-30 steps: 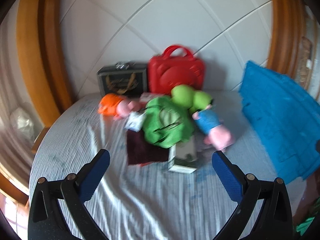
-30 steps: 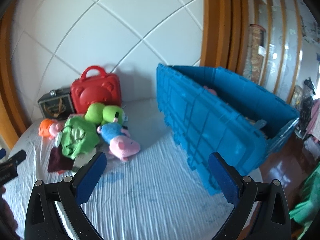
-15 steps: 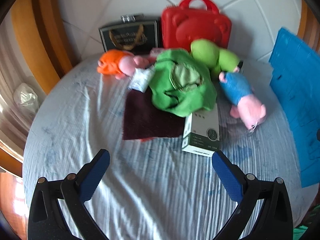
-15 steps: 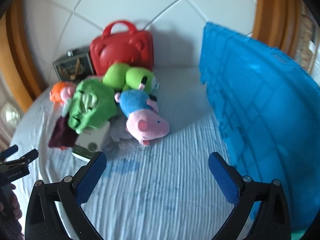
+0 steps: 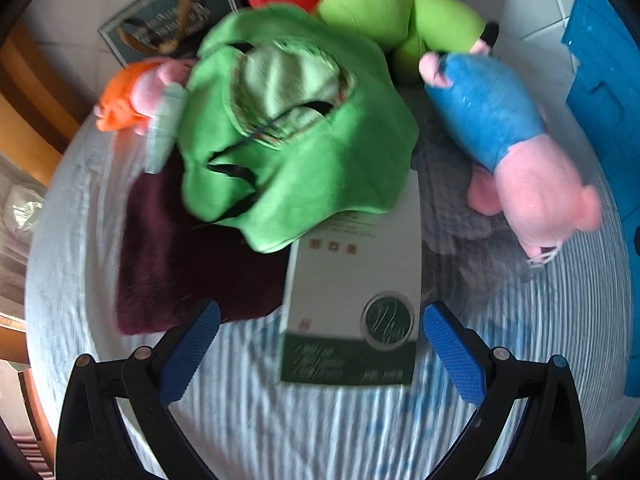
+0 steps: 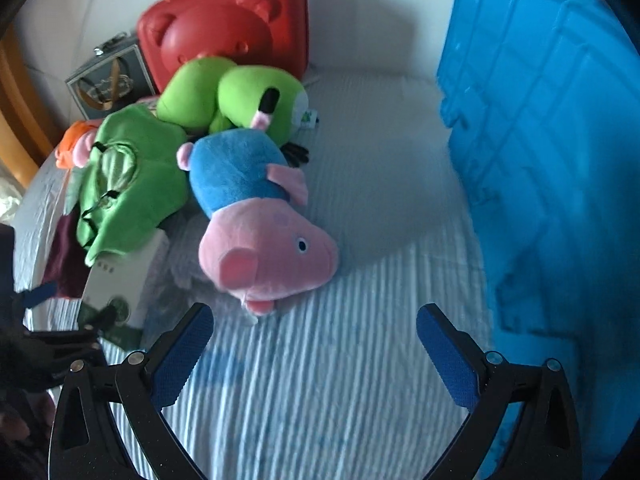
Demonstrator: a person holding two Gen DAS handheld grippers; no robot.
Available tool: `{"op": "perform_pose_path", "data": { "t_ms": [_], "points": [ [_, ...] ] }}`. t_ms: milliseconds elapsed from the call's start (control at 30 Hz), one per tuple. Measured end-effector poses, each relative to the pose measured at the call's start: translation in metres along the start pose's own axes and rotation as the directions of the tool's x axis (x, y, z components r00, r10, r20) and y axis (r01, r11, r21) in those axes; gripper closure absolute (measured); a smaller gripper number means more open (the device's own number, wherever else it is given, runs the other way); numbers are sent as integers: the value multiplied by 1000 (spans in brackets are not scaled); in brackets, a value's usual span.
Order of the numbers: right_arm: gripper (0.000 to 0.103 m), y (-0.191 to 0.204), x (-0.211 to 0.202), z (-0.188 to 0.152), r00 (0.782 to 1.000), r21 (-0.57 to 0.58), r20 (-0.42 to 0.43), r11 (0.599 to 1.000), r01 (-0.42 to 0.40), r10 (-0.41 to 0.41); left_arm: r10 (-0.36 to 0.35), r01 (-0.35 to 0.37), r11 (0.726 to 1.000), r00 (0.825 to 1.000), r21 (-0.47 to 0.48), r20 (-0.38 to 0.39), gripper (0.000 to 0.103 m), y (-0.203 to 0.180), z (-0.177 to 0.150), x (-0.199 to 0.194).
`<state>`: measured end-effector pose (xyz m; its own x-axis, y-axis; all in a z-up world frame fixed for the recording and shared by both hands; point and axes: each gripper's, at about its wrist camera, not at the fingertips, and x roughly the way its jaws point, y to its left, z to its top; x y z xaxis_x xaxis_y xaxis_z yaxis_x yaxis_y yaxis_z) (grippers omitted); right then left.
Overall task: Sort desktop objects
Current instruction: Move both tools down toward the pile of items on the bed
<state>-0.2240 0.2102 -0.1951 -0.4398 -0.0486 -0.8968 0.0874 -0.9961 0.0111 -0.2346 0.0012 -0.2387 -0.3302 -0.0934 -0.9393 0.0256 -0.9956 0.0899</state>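
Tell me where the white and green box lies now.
In the left wrist view, the white and green box lies ahead of the open left gripper, partly under the green cloth, beside the dark red cloth.

Pale blue-and-white striped tablecloth [image 5: 320,432], wrinkled, spread over the round tabletop. Behind, white tiled wall [image 6: 380,20] with thin grout lines. At far left, orange-brown wooden trim [image 5: 28,92]; below it, crumpled clear plastic bag [image 5: 24,208].

Pig toy [image 6: 256,216]: soft matt plush. Red case [image 6: 228,36] and blue crate [image 6: 560,160]: hard moulded plastic, slight sheen. Box [image 5: 352,292]: smooth printed card; tablecloth [image 6: 340,380]: ribbed cloth.
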Motion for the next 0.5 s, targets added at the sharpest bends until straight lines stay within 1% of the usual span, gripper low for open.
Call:
{"op": "perform_pose_path", "data": {
  "t_ms": [67, 200, 267, 300, 367, 500],
  "points": [
    [0, 4, 12, 9, 1000, -7, -17, 1000, -13, 13, -1, 1, 1000, 1000, 10, -27, 0, -5, 5, 11],
    [0, 20, 35, 27, 999, -60, -36, 998, -29, 27, -3, 4, 1000, 997, 10, -80, 0, -12, 13, 31],
    [0, 29, 46, 32, 999, -79, -46, 996, -28, 24, 8, -8, 1000, 996, -1, -86, 10, -10, 18, 39],
    [0, 32, 53, 33, 998, -85, -59, 996, -28, 23, -3, 2, 1000, 996, -9, -86, 20, -7, 21, 40],
    [0, 36, 66, 34, 996, -88, -83, 995, -39, 32, -19, 16, 999, 997, -36, -79, 21, 1, 29, 40],
    [0, 42, 86, 38, 993, -95, -108, 994, -55, 44, -13, 10, 998, 998, -64, -57, 21, 12, 46, 39]
  ]
}}
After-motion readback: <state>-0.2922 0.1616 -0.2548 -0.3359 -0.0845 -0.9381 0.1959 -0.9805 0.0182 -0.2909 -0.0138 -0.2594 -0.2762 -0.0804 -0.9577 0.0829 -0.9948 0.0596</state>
